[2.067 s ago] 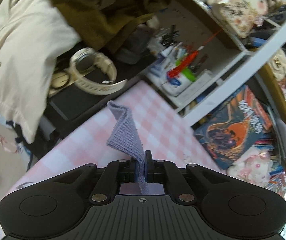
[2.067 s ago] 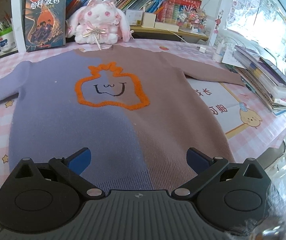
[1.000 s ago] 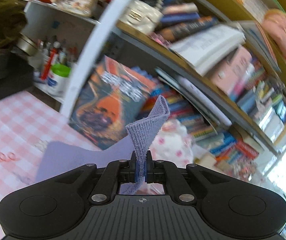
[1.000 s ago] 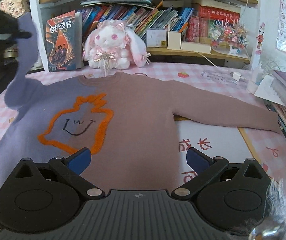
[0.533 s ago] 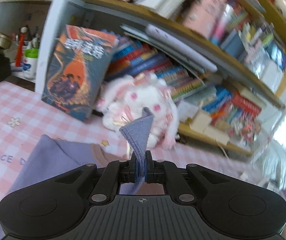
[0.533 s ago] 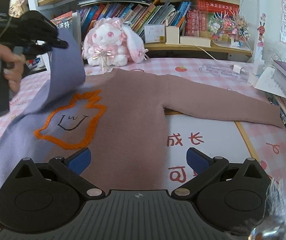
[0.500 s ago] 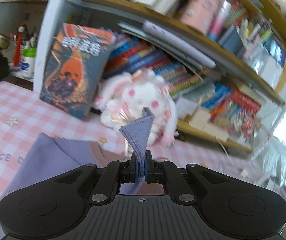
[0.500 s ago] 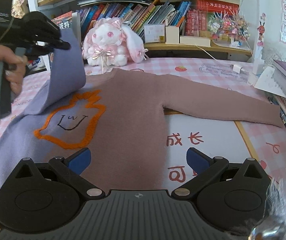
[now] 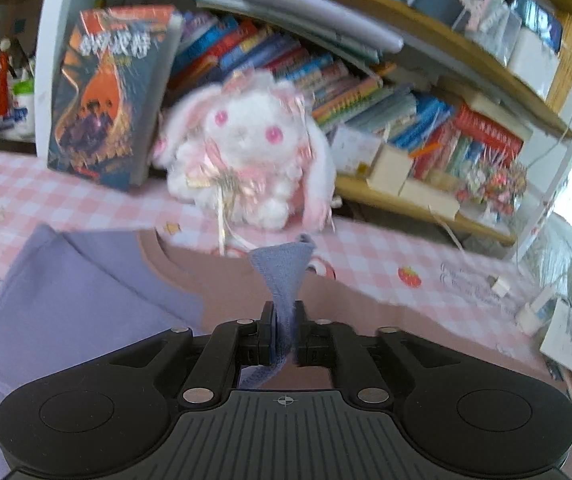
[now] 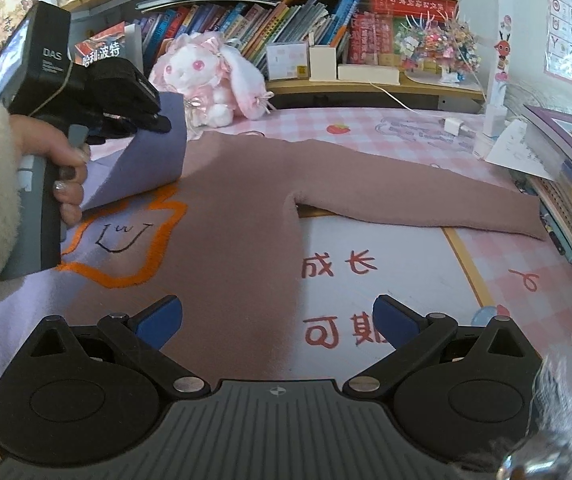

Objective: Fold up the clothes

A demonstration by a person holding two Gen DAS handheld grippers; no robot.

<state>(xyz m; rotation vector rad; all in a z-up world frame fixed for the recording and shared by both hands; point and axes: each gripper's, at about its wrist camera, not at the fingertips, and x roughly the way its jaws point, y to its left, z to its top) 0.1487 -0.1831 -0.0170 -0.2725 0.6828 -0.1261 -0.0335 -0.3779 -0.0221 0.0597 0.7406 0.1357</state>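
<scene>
Left tongs (image 9: 284,334) pinched tight on cuff of lilac sleeve (image 10: 154,160), lifted clear of bench (image 10: 505,280) and carried over chest of sweater (image 10: 238,208); presumably holding cuff high so sleeve drapes inward without dragging. Sweater lying flat, front up, orange motif (image 10: 126,240) partly covered by raised sleeve; mauve sleeve (image 10: 425,200) stretched out flat to right. Left hand (image 10: 60,160) wrapped round grip, tongs pointing toward plush rabbit (image 9: 246,160) at back of bench. Right tongs (image 10: 278,318) spread wide, empty, hovering low above hem edge, aimed forward, probably awaiting mauve sleeve.
</scene>
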